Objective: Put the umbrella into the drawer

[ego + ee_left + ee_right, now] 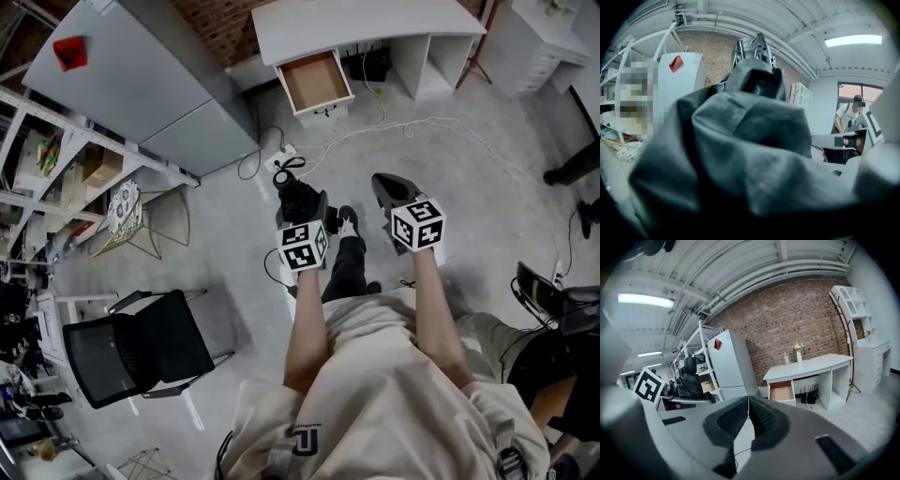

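The umbrella (296, 194) is folded up, a short black bundle carried above the grey floor (450, 159), well apart from the drawer (314, 82). The left claw (304, 221) holds it with its jaws spread wide around the bulk, the bundle sticking out ahead of the marker cube, with a thin black loop at its far end. In the left gripper view the umbrella (740, 154) fills nearly everything: dark grey cloth bunched in loose, soft folds, rising to a rounded hump with a hard black end piece poking out above it. The cloth covers the jaws themselves there. The right claw (387, 187) is beside the left one and holds nothing. In the right gripper view the right claw (748, 405) has its ribbed black pads pressed together at the tips. The drawer (782, 391) is pulled out from under the left end of a white desk (811, 366) by the brick wall, showing a pale brown bottom and a white front.
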Motion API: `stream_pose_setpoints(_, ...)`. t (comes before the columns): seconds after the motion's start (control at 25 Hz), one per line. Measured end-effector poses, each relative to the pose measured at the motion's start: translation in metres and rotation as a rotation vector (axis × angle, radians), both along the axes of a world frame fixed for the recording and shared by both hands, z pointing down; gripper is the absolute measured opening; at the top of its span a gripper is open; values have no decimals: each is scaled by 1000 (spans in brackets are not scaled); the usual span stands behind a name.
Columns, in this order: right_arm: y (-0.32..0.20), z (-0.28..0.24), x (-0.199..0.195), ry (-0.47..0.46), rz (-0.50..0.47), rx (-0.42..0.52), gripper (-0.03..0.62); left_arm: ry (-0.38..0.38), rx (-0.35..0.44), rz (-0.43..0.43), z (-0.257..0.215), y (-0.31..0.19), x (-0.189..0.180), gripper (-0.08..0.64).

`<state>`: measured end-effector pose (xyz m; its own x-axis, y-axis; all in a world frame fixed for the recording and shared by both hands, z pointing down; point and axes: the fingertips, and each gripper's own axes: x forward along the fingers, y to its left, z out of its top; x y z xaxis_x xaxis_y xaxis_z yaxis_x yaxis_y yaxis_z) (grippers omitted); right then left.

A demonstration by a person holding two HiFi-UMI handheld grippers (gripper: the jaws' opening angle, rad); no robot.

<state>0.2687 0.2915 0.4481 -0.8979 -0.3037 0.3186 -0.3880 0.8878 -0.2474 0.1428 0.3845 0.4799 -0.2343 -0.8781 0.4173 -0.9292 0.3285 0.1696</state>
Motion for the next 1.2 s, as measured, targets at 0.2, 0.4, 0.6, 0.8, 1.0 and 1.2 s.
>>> stream_pose_setpoints(0.2, -22, 5, -23, 20, -51, -12, 69, 5, 2, -40, 2, -27, -24, 278)
stream_pose_setpoints(0.4, -40, 12, -46, 55, -99, -25, 69, 19, 43, -67, -9, -68, -44, 278)
stream_pose_setpoints(0.6, -84, 5, -65, 60, -87, -31, 69, 35, 50, -29, -12, -111, -55, 278)
stream_pose_setpoints(0.8, -126, -1, -91, 44, -46, -67, 69, 35, 45, -31, -18, -144, -84, 278)
stream_pose_setpoints(1.0, -165, 2, -122, 61, -3, -85, 69, 39, 52, -47, -25, -180, -125, 278)
stream_pose_setpoints(1.2, -205, 4, -147, 75, 17, -84, 69, 37, 69, -43, -30, -225, -161, 278)
